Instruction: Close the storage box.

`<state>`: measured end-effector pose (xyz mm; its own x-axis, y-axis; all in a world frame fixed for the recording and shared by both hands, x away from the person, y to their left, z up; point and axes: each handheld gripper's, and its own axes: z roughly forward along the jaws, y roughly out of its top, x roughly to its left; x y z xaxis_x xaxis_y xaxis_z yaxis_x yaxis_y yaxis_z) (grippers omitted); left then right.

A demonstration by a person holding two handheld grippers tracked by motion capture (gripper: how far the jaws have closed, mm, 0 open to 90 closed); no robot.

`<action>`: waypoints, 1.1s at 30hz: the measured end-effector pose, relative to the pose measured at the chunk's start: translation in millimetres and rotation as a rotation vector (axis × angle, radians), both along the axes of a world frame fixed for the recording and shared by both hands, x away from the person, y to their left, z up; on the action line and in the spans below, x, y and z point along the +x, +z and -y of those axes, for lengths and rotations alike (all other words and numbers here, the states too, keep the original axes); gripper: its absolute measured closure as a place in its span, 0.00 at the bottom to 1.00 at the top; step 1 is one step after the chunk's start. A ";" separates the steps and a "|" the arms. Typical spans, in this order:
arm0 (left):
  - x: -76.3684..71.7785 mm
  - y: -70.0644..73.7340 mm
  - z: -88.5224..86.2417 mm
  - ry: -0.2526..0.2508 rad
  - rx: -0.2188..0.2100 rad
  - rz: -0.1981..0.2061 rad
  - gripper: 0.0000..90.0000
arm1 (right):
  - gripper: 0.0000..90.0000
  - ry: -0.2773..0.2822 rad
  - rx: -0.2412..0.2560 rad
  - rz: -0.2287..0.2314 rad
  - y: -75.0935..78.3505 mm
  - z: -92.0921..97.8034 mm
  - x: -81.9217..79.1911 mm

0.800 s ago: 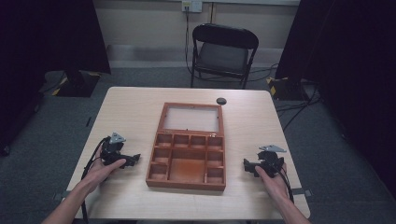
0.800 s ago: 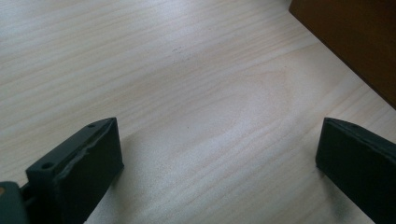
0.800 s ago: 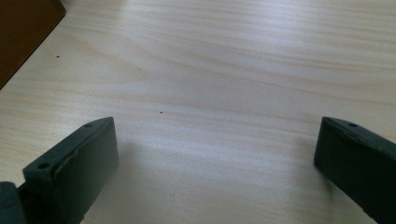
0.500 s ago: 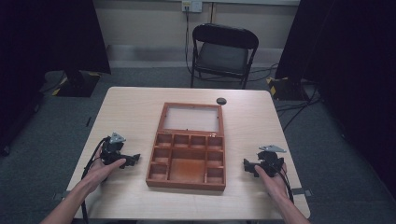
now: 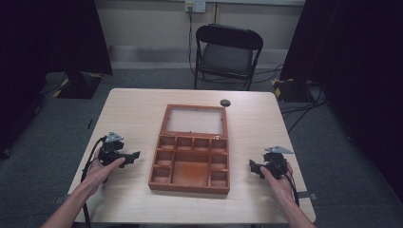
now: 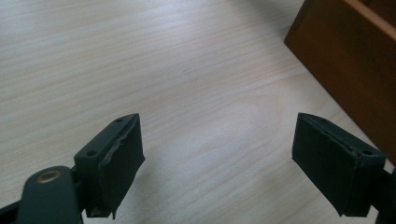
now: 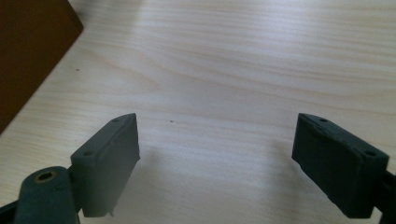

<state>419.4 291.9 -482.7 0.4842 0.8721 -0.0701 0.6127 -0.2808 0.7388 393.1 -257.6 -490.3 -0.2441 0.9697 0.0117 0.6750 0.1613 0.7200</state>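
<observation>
Two grippers rest on the table either side of an open wooden box, both with their jaws spread and nothing in them.

The wooden box (image 5: pixel 190 156) lies in the middle of the table (image 5: pixel 138 109), its lid folded back flat toward the far edge and its tray of small compartments facing up toward the person. The left gripper (image 5: pixel 134 156) sits near the box's left wall, its jaws wide apart over bare wood; in the left gripper view the box's brown side (image 6: pixel 345 60) stands just beyond the right-hand jaw, not touching it. The right gripper (image 5: pixel 253 167) sits near the box's right wall, jaws likewise wide and holding nothing, with a corner of the box (image 7: pixel 28 51) at the upper left of its own view. A small dark round object (image 5: pixel 225 102) lies just past the lid's far right corner. A black folding chair (image 5: pixel 228 52) stands behind the table. Nothing lies between either gripper and the box.
</observation>
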 end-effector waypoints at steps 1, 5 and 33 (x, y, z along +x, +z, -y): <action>-0.1 0.4 1.2 0.002 -0.004 -0.005 0.20 | 0.16 0.006 0.012 0.006 1.1 -0.5 0.2; -0.2 2.2 3.8 -0.001 0.009 -0.015 0.21 | 0.16 0.037 0.026 0.015 2.5 -3.7 4.0; 23.7 43.6 39.5 -0.048 -0.006 0.061 0.24 | 0.17 0.239 0.148 -0.003 47.9 -69.0 64.1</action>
<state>443.1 252.4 -439.1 0.5294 0.8472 -0.0443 0.5527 -0.3047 0.7757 457.2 -188.6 -442.4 -0.4657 0.8720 0.1504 0.6327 0.2093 0.7455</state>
